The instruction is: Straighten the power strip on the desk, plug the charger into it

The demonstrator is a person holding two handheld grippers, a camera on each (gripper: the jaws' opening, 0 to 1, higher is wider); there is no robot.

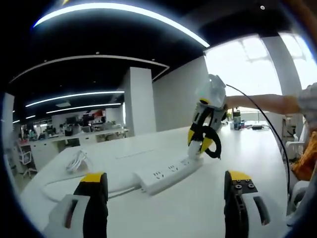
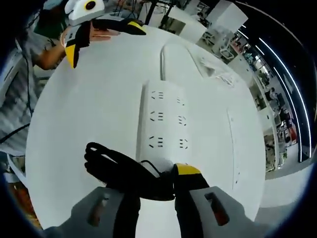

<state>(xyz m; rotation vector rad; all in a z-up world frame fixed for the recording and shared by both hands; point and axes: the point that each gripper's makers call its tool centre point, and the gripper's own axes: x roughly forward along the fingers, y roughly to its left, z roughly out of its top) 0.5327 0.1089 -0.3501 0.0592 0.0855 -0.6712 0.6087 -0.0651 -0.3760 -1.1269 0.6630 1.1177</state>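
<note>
A white power strip (image 1: pixel 166 176) lies on the white desk (image 1: pixel 193 213), its white cord (image 1: pixel 59 186) running off to the left. My left gripper (image 1: pixel 166 174) is open just in front of the strip, jaws wide apart with nothing between them. My right gripper (image 1: pixel 196 152) comes in from the right, tips down at the strip's far end, shut on a black cable (image 1: pixel 214 144). In the right gripper view the strip (image 2: pixel 163 119) lies lengthwise ahead, and my right gripper (image 2: pixel 156 182) holds the looped black cable (image 2: pixel 116 171) at its near end. I cannot make out the charger body.
A coil of white cable (image 1: pixel 77 161) lies at the desk's left. In the right gripper view my left gripper (image 2: pixel 103 38) is beyond the strip, with a person's arm behind it. The desk edge (image 2: pixel 37 163) curves close by. Office desks stand in the background.
</note>
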